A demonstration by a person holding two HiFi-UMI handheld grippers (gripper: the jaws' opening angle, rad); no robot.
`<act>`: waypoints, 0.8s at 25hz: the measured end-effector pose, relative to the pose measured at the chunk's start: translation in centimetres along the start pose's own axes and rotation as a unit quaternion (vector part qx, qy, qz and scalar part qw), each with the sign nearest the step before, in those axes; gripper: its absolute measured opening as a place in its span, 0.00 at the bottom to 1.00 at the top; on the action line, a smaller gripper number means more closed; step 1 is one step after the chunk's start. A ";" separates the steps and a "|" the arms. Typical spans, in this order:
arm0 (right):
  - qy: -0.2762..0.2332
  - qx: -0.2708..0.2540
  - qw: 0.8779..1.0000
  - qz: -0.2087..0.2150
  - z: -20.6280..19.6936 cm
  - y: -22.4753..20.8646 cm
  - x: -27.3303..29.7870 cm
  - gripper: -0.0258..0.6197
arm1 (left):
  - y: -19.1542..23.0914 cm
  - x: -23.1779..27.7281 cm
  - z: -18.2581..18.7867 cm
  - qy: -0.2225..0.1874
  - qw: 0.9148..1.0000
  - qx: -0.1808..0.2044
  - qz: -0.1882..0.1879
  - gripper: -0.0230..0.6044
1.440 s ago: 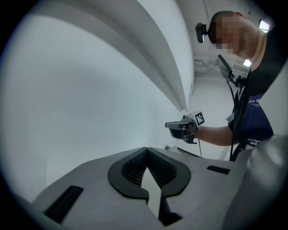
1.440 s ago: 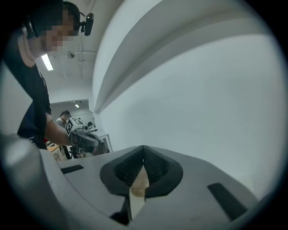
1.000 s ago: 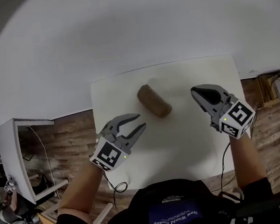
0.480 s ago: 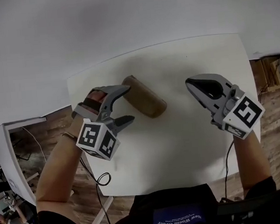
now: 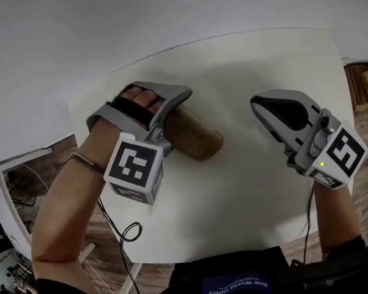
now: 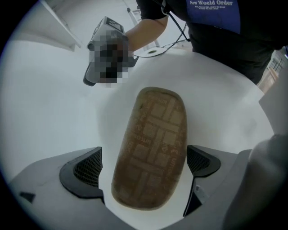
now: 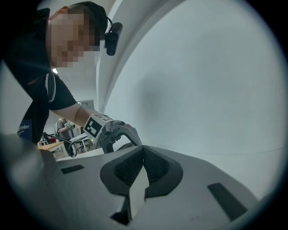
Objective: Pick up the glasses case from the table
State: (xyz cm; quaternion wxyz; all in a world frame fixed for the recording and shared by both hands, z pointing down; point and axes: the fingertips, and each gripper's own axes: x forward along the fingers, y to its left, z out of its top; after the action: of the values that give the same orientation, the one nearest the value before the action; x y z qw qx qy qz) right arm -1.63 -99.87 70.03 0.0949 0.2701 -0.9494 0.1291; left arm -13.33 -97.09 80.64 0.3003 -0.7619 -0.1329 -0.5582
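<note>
1. Nearest the body, the white surface (image 5: 239, 196) is seen bare along its 6 o'clock edge, with both forearms reached out over it.
2. The right tongs (image 5: 264, 107) are held at 3 o'clock of the case, well apart from it. Their jaws are pressed together on nothing, as they were a second ago.
3. The left tongs (image 5: 169, 120) have been brought in from the 7 o'clock side, rolled over and tipped steeply downward. Their jaws, narrow a second ago, are being opened and now stand wide.
4. The glasses case (image 5: 197, 140) is left lying on the surface where it was, its length set from 10 to 4 o'clock. Its 10 o'clock end is now straddled by the left jaws, and neither pad is seen to be pressed on it.
5. The approach is therefore judged complete, while the closing and the lift remain to be done.
</note>
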 end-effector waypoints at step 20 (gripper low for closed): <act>-0.009 0.023 1.000 0.003 -1.8 -1.1 0.8 0.04 | 0.3 1.7 0.2 -0.096 0.983 -0.091 -0.127 0.81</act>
State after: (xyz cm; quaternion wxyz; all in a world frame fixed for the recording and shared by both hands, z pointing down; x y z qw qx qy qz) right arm -1.52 -100.60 72.16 0.0802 0.2700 -0.9479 0.1486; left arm -12.49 -97.42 82.08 0.1425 -0.8127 -0.2055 -0.5262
